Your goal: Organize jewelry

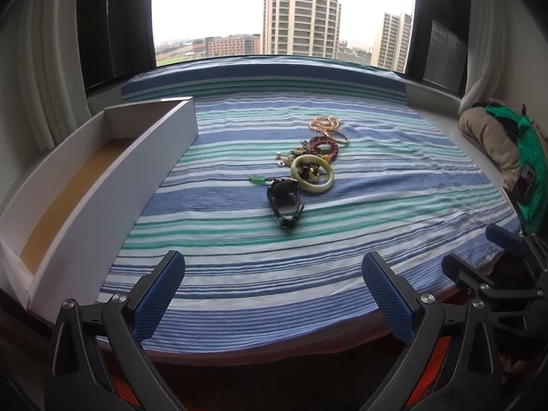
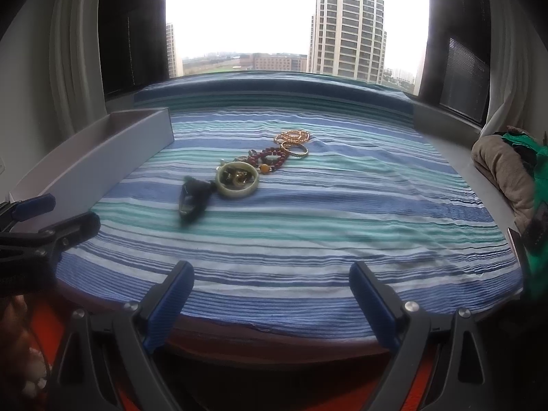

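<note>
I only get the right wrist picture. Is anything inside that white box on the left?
Observer: The left wrist view looks into the white box: a tan floor, no jewelry on the part shown.
Operator: What is the dark blur by the pale ring?
Observer: Sharp there: a dark looped piece, just in front of the pale bangle.
Operator: Anything else nearby?
Observer: A small green pendant lies just left of it.

My left gripper [image 1: 274, 294], black angular arms, round silver screws, blue cross-hatched pads [image 1: 159, 294], orange body beneath, my right gripper [image 2: 272, 303] the same, ribbed blue pads [image 2: 169, 306]
</note>
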